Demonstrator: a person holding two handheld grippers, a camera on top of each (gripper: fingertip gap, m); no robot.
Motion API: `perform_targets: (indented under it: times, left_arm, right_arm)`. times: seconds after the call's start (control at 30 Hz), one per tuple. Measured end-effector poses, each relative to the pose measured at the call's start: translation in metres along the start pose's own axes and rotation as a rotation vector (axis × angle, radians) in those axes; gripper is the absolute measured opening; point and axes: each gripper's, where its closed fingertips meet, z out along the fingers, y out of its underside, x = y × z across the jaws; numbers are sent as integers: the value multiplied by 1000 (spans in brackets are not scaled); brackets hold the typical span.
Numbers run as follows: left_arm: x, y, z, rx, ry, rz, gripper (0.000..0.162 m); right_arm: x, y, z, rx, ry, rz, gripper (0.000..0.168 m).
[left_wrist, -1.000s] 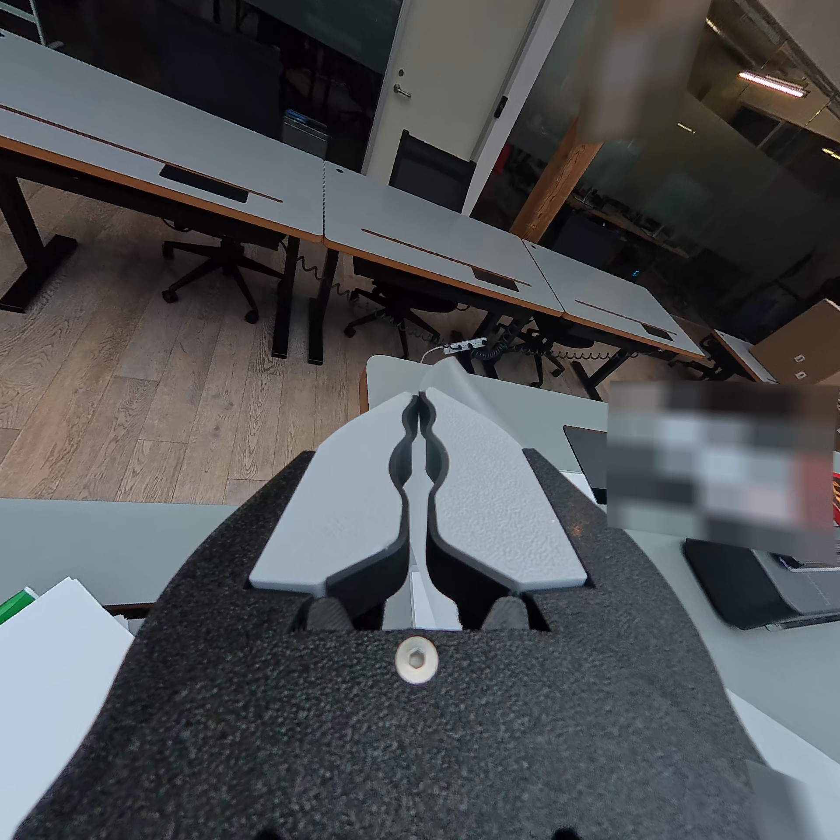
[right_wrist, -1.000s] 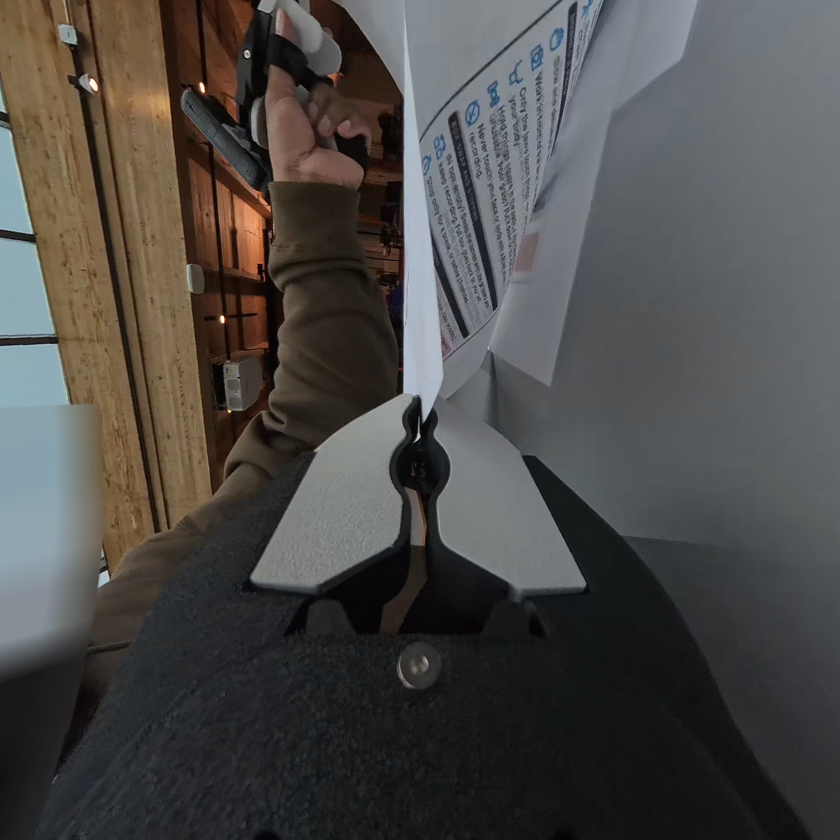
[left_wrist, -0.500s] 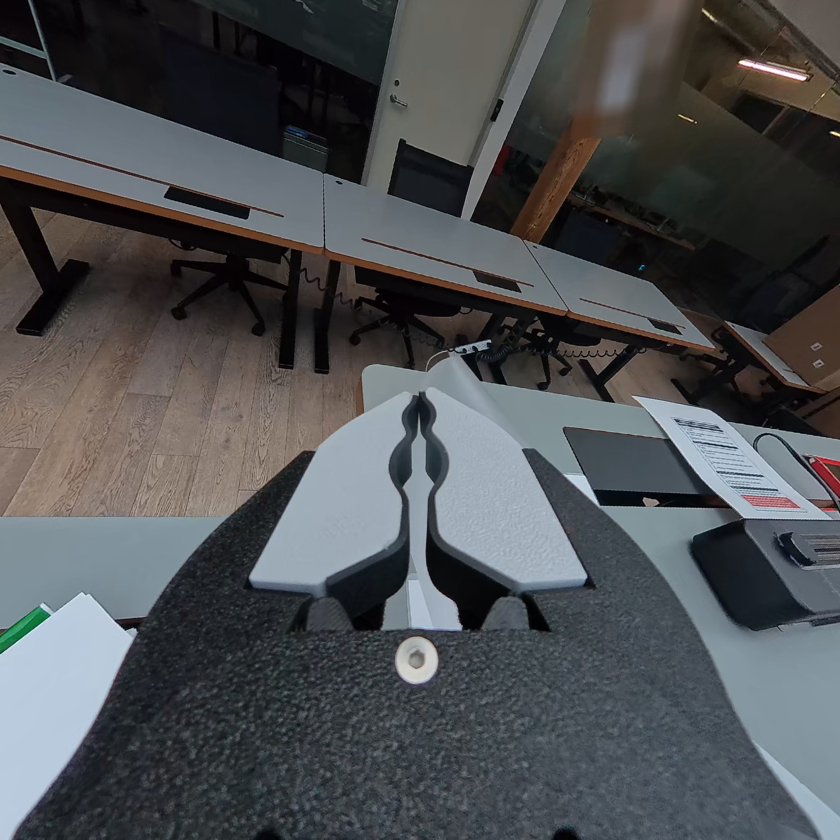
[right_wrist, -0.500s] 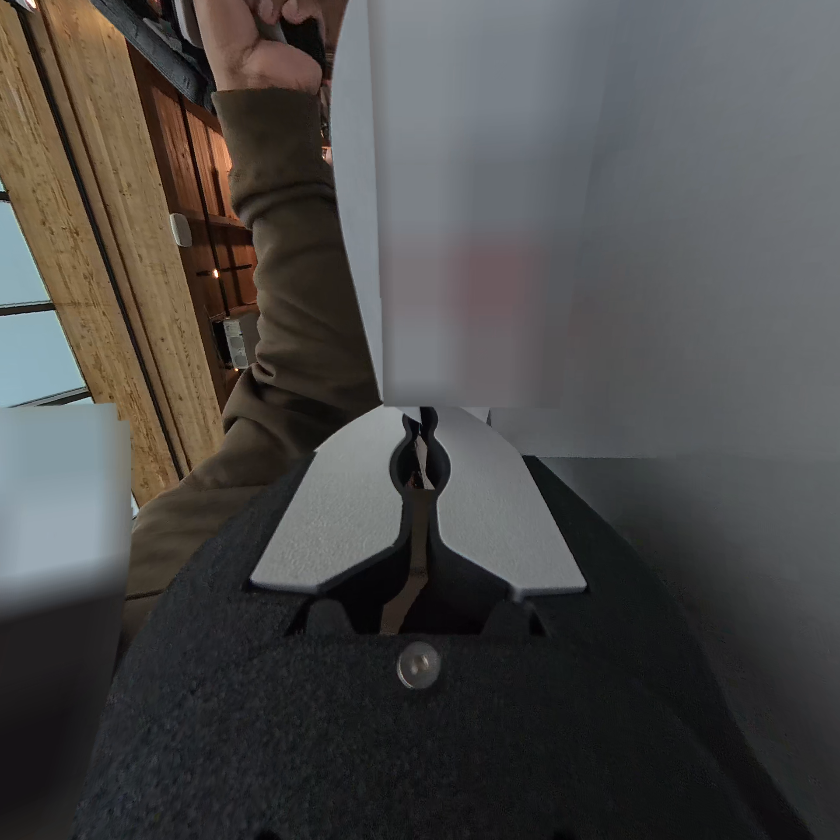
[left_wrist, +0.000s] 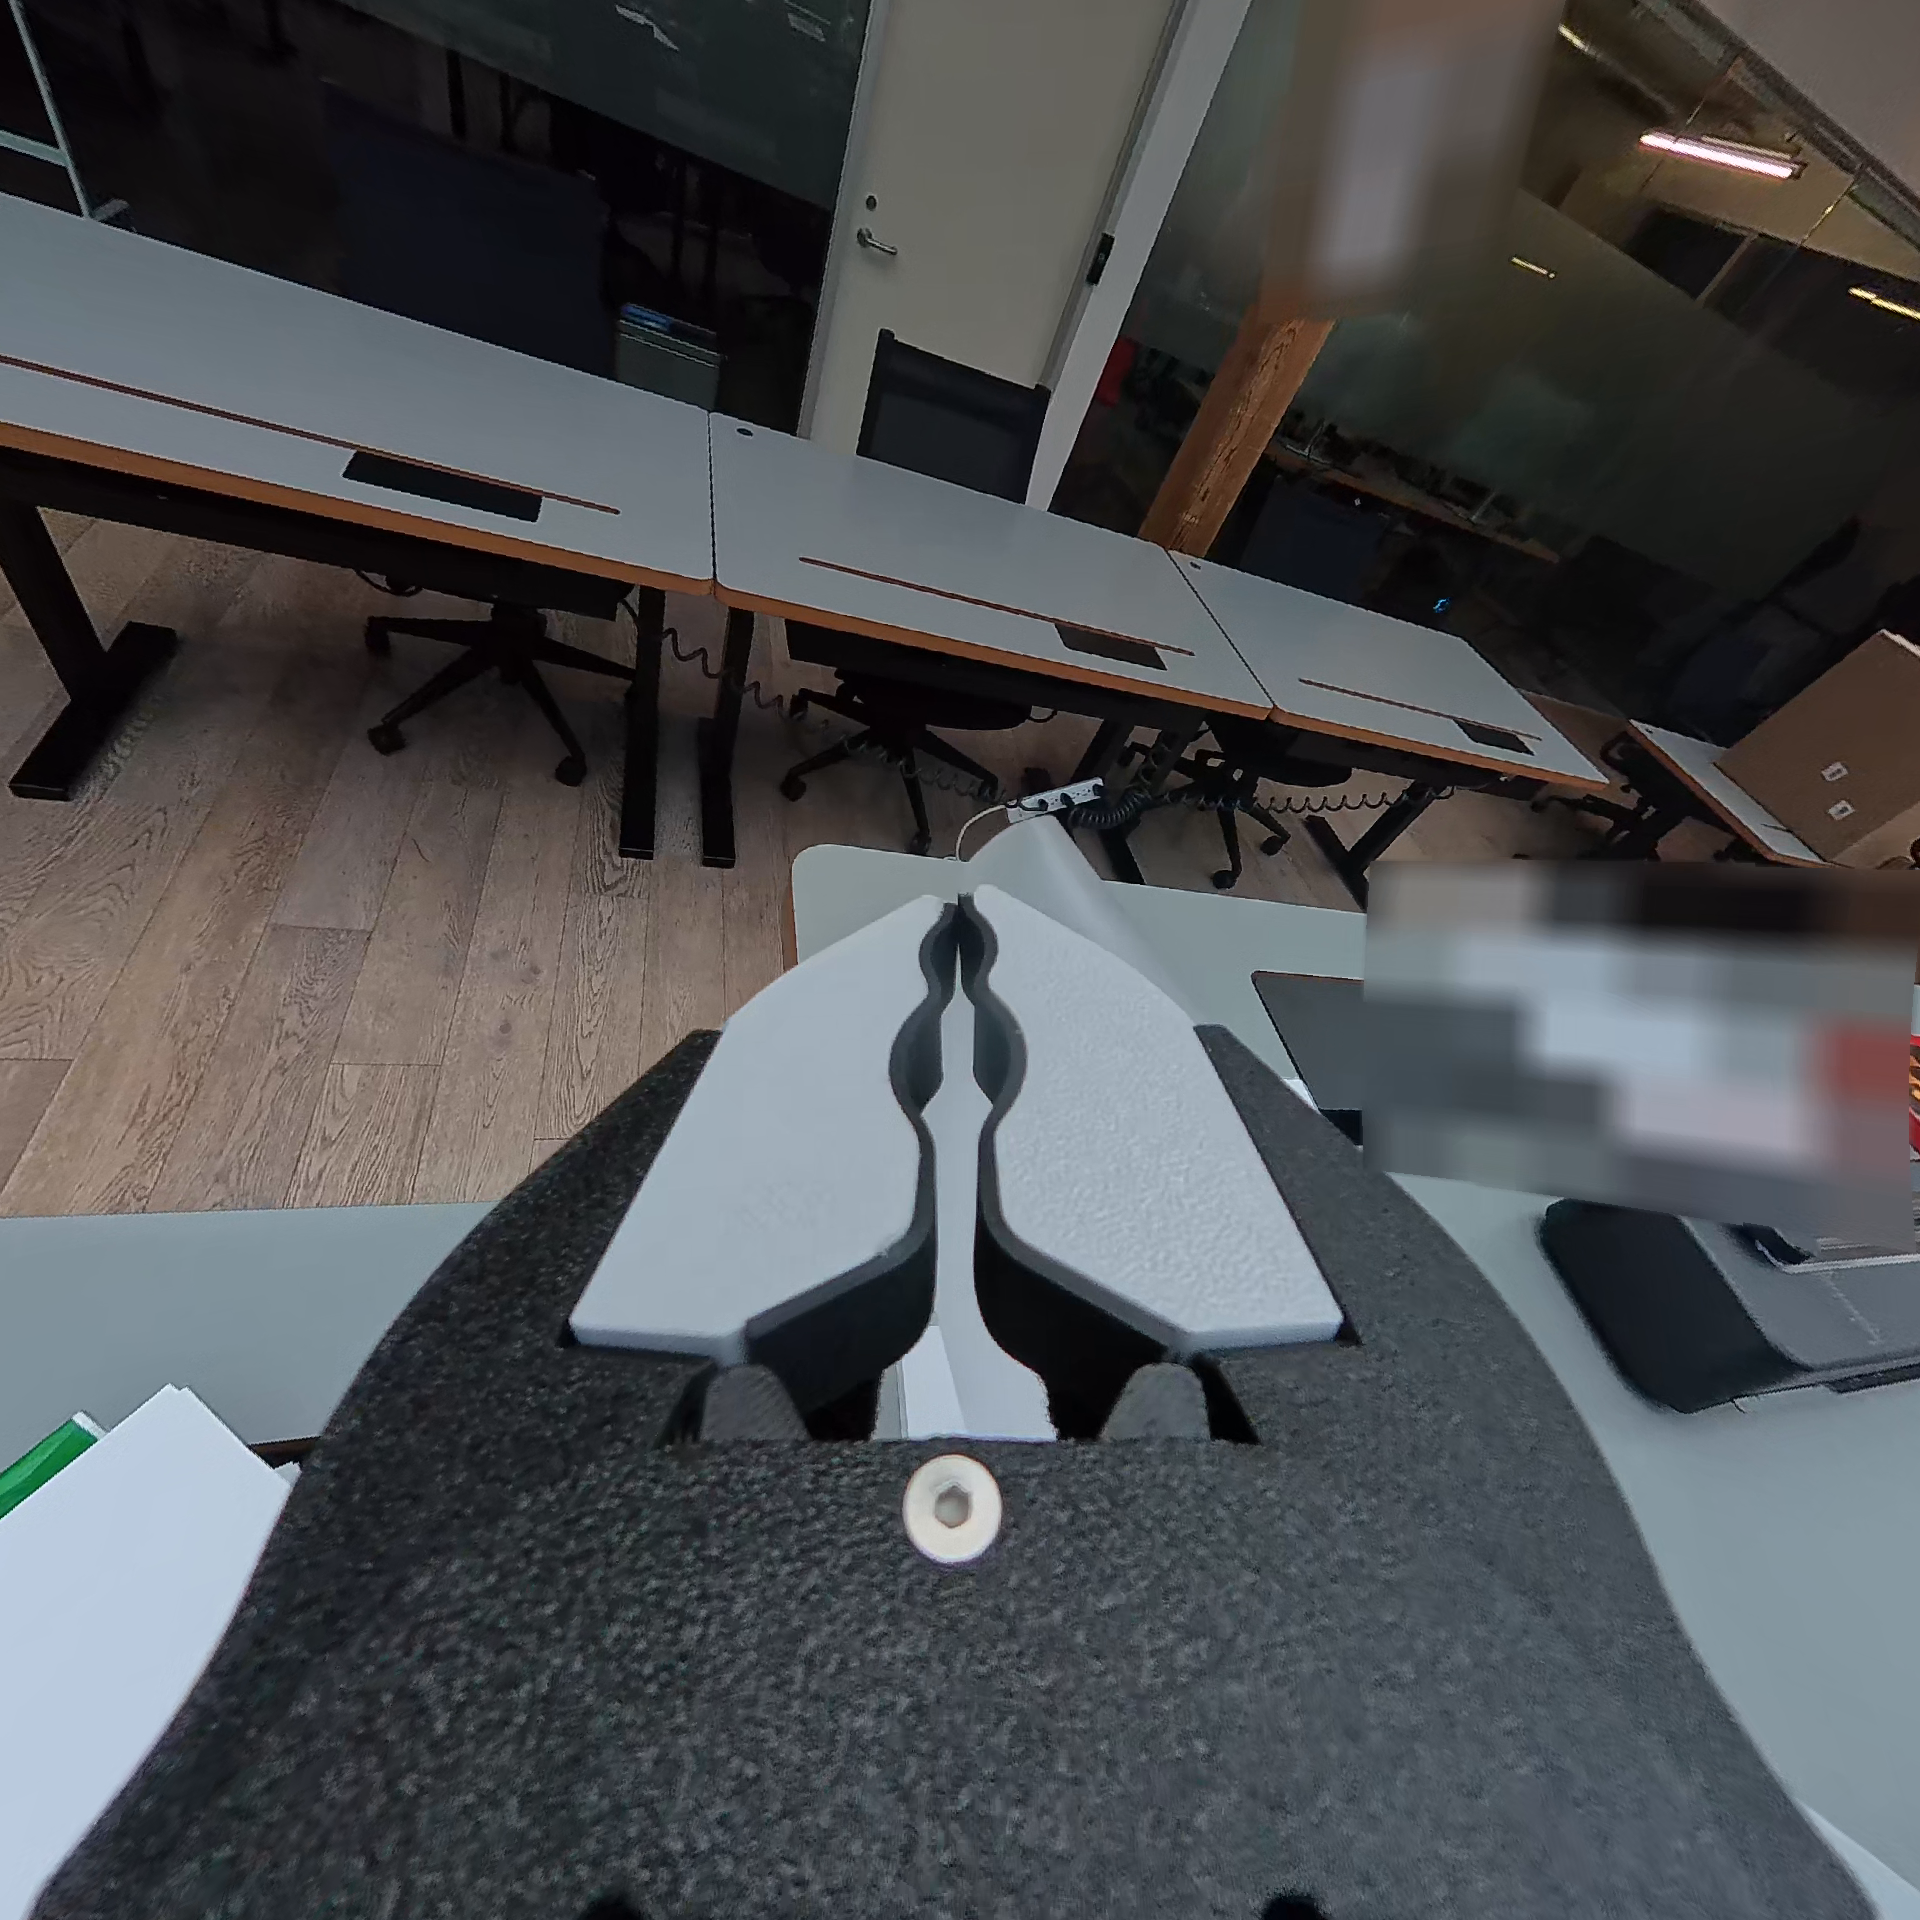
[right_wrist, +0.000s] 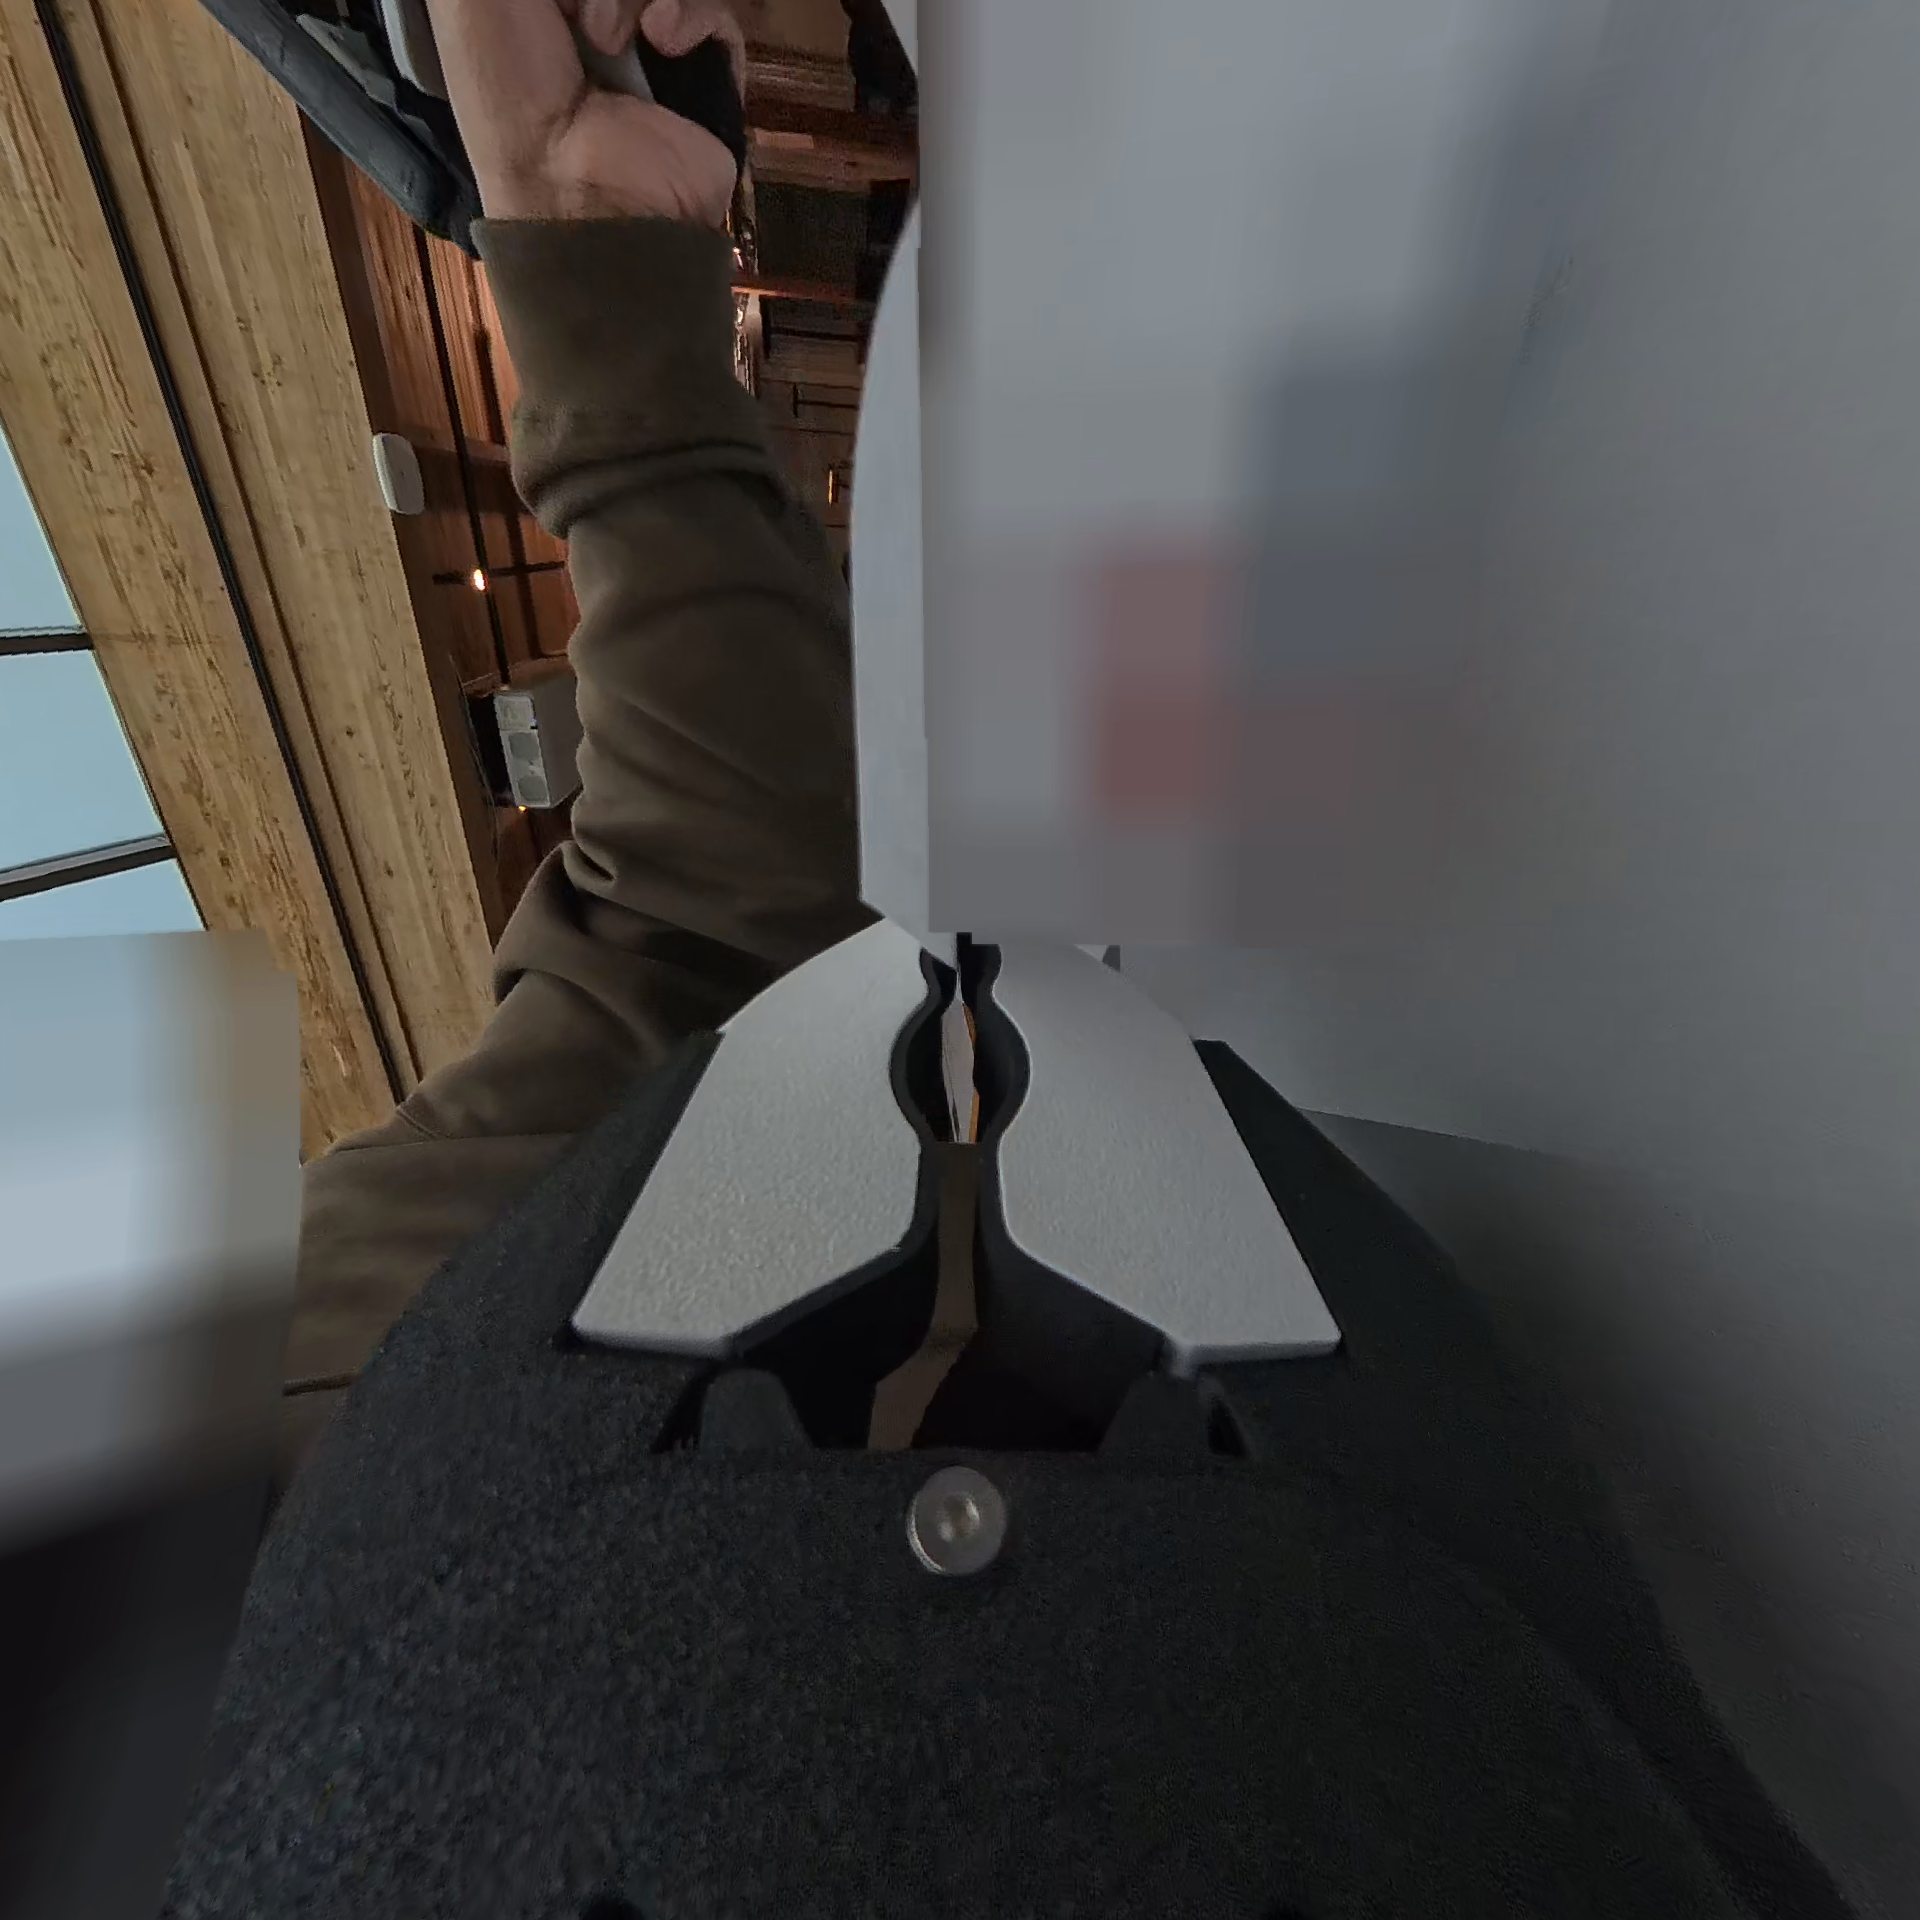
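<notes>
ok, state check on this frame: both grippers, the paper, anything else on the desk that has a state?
left gripper: shut on the sheet of paper.
right gripper: shut on the same sheet.
sheet of paper: held off the desk, curved, pinched by both grippers.
hand: closed round the other gripper's handle.
white paper stack: lying flat on the desk, untouched.
door: closed.

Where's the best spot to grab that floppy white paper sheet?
Probably at a thin edge, coming in edge-on so one finger lands on each face. The white paper sheet is thin and curls, so holding it in two places steadies it. The left hand-held gripper is shut on one edge and the right hand-held gripper on another.
</notes>
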Motion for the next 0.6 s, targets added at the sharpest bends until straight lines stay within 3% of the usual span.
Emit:
perform_targets:
  times: [0.6]
  left_arm:
    - [3, 0, -3, -7, 8, 13, 0]
  right_arm:
    - [6, -32, -27, 103, 46, -18, 0]
